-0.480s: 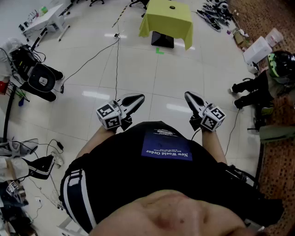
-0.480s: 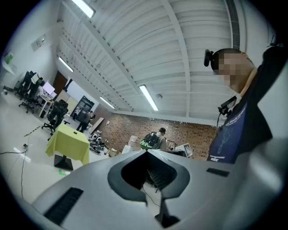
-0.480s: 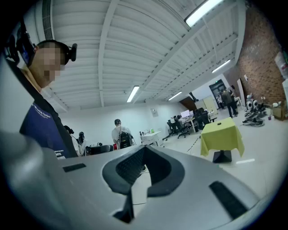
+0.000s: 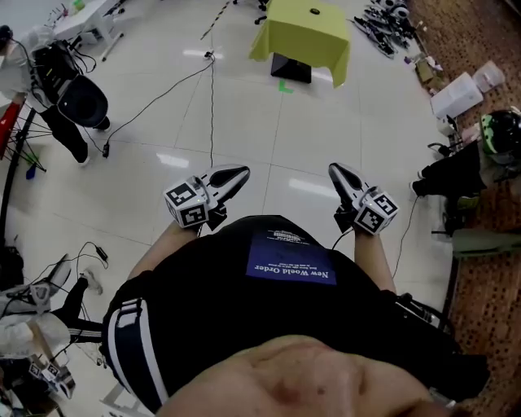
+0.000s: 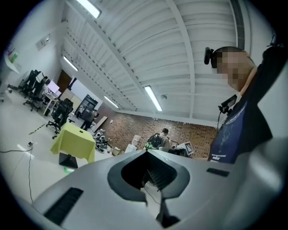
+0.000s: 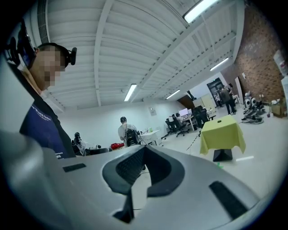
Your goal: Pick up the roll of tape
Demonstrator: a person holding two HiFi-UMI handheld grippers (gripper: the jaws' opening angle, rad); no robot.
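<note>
A small dark thing, probably the roll of tape [image 4: 314,11], lies on top of a table draped in yellow cloth [image 4: 303,37], far across the floor. The left gripper view shows that table [image 5: 74,141] at the left, and the right gripper view shows it [image 6: 222,133] at the right. My left gripper [image 4: 241,172] and right gripper [image 4: 334,169] are held in front of my chest, far from the table and pointing roughly level. Both are shut with nothing between the jaws, as their own views show for the left gripper [image 5: 157,202] and right gripper [image 6: 129,200].
A black cable [image 4: 210,106] runs over the white tile floor toward the table, with a black box [image 4: 291,68] and a green mark [image 4: 282,86] beneath it. A person with a black chair [image 4: 81,102] is at far left. Bags and gear [image 4: 472,163] line the right side.
The head view has shifted a little, so the table sits slightly higher and to the right. The black chair at left has moved up. Both grippers keep their places.
</note>
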